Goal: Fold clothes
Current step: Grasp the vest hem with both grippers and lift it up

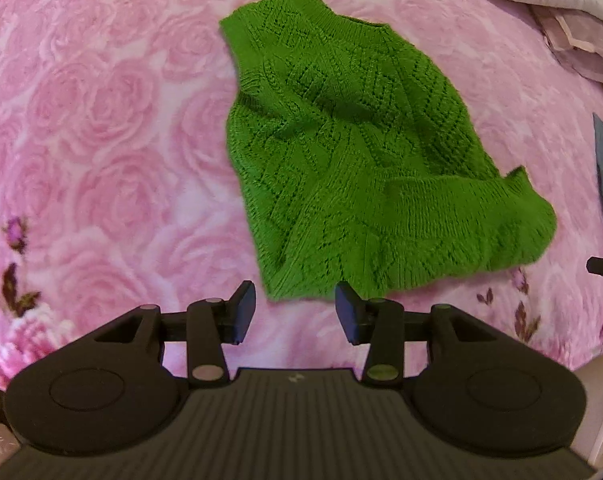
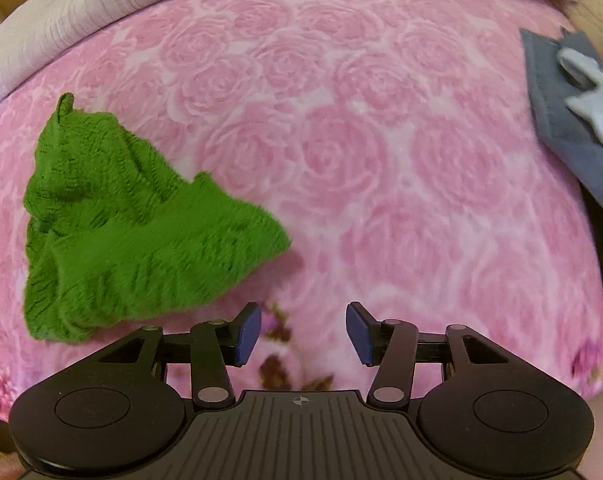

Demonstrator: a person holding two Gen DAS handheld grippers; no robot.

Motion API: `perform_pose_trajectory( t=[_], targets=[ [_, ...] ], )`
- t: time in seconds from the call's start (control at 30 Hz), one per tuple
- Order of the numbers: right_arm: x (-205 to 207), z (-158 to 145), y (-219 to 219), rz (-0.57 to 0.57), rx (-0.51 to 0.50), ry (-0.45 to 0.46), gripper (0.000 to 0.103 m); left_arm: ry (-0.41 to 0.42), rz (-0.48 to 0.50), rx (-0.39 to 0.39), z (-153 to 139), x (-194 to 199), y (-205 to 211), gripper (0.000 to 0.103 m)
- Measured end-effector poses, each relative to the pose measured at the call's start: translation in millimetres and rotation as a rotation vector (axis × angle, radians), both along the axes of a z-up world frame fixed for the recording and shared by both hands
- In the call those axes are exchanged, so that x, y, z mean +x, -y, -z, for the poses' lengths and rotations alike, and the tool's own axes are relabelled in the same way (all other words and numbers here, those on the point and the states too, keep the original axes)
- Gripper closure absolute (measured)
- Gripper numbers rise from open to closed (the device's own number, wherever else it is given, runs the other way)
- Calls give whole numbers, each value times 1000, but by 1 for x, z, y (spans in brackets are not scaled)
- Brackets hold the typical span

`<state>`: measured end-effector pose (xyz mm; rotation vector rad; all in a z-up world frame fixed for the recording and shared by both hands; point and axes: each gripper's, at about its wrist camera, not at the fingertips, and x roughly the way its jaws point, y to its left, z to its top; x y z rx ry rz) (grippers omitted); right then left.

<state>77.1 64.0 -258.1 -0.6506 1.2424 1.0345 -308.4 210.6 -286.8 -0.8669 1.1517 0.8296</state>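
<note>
A pink rose-print bedspread (image 1: 101, 128) fills both views, with grey bedding (image 2: 61, 20) bunched at the far edge. I judge the green knit sweater (image 1: 353, 152) partly folded: it lies as a narrow panel, no sleeves spread out, one flap laid across its near end, though further folds may remain. Its long axis runs from the collar, far away, to the hem near me. My left gripper (image 1: 295, 312) and right gripper (image 2: 303, 334) both hang with fingers apart, empty.
</note>
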Motion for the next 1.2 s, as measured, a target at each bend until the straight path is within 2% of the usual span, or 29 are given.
perform_pose_trajectory(
  t=[0.23, 0.4, 0.5, 0.53, 0.57, 0.6, 0.63, 0.7, 0.8, 0.93, 1.0, 1.1, 1.13, 1.2],
  targets=[
    [32, 36, -23, -35, 63, -63, 47, 53, -21, 20, 38, 12, -19, 62],
    [45, 69, -40, 20, 128, -189, 46, 119, -36, -9, 66, 17, -29, 60],
    [50, 87, -42, 97, 154, -315, 46, 182, -61, -48, 77, 14, -29, 72],
    [49, 92, -40, 112, 159, -364, 47, 202, -57, -59, 77, 13, -28, 86],
    [50, 91, -40, 111, 172, -391, 52, 223, -48, -69, 76, 11, -26, 93],
    [46, 86, -37, 88, 188, -373, 76, 233, -40, -63, 69, 6, -24, 93],
    [40, 81, -35, 56, 190, -344, 85, 237, -32, -47, 60, -2, -21, 94],
    [27, 68, -23, 4, 193, -306, 89, 246, -18, -16, 42, -17, -14, 94],
    [3, 43, 2, -61, 218, -285, 91, 258, 3, 31, 14, -39, -5, 95],
    [-45, 14, 35, -178, 217, -260, 91, 219, 37, 122, -26, -89, 5, 95],
    [-74, 8, 50, -250, 174, -231, 91, 175, 51, 117, -29, -113, 8, 92],
    [-112, 11, 64, -312, 59, -191, 89, 38, 49, 84, -18, -145, 8, 91],
    [-120, 11, 68, -311, 25, -173, 87, 15, 44, 80, -18, -154, 9, 90],
    [-120, 10, 73, -232, -17, -143, 84, 12, 26, 78, -21, -168, 10, 90]
  ],
)
